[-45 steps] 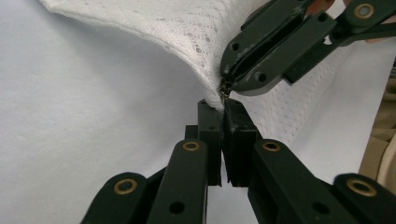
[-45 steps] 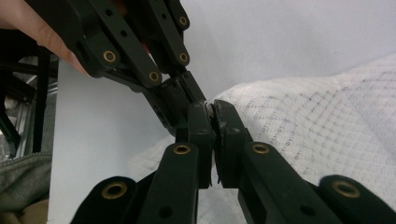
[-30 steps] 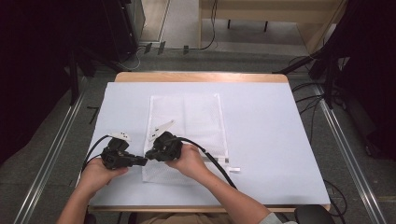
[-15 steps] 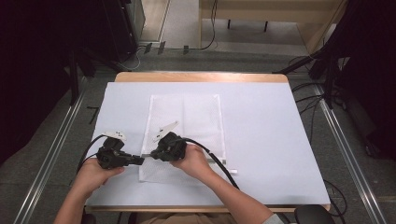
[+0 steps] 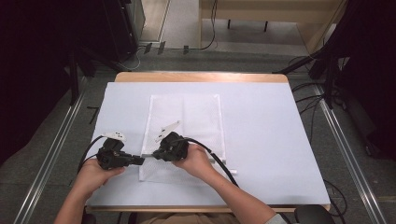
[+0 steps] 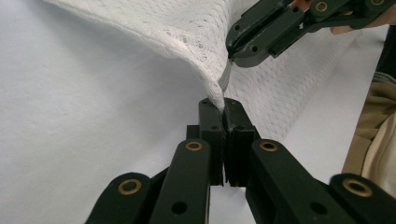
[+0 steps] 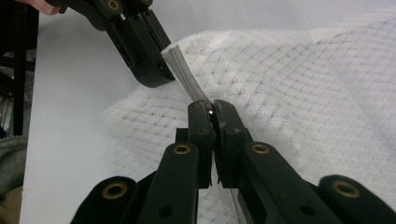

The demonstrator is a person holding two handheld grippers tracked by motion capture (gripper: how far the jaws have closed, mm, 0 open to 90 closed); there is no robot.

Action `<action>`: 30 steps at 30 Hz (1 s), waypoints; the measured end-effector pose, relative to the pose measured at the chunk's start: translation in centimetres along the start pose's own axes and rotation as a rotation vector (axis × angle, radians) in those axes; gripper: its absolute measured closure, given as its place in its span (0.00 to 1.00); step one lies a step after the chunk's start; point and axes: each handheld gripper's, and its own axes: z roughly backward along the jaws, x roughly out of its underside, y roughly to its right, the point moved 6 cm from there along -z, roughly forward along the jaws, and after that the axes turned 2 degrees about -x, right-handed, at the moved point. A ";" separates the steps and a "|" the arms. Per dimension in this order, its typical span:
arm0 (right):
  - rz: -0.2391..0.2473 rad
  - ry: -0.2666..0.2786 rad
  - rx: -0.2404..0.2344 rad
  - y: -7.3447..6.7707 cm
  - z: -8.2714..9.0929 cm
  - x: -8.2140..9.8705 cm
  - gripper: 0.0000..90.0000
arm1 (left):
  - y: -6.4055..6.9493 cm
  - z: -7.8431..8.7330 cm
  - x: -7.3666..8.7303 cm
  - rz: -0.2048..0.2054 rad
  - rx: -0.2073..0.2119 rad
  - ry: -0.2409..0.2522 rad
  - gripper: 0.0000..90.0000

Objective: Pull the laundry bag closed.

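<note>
Jaws of both grippers are pressed together, each pinching part of the white mesh bag.

High view: the left gripper (image 5: pixel 138 160) and right gripper (image 5: pixel 158 156) meet tip to tip at the left edge of the mesh bag (image 5: pixel 187 126), which lies flat on the white table cover (image 5: pixel 261 140). Compared with a second ago, both hands sit slightly nearer the table's front edge; the bag's body has not shifted.

Left gripper view: the left gripper (image 6: pixel 223 106) is clamped on the bag's edge (image 6: pixel 187 28), lifting it into a ridge.

Right gripper view: the right gripper (image 7: pixel 211 108) is closed on a small metal piece at the end of the grey zipper tape (image 7: pixel 183 70), probably the pull.

Judgement: with the corner anchored and the pull gripped, the zipper seems ready to be drawn; little travel so far.
</note>
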 end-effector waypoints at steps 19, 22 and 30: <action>-0.043 -0.019 0.001 0.8 1.0 1.5 0.98 | 0.0 0.1 0.2 0.014 0.015 -0.002 0.99; -0.047 -0.013 0.000 0.8 1.1 1.6 0.98 | 0.0 0.1 0.2 0.013 0.015 0.000 0.99; -0.054 -0.019 -0.003 0.9 1.4 1.9 0.98 | 0.0 0.1 0.2 0.015 0.023 0.000 0.99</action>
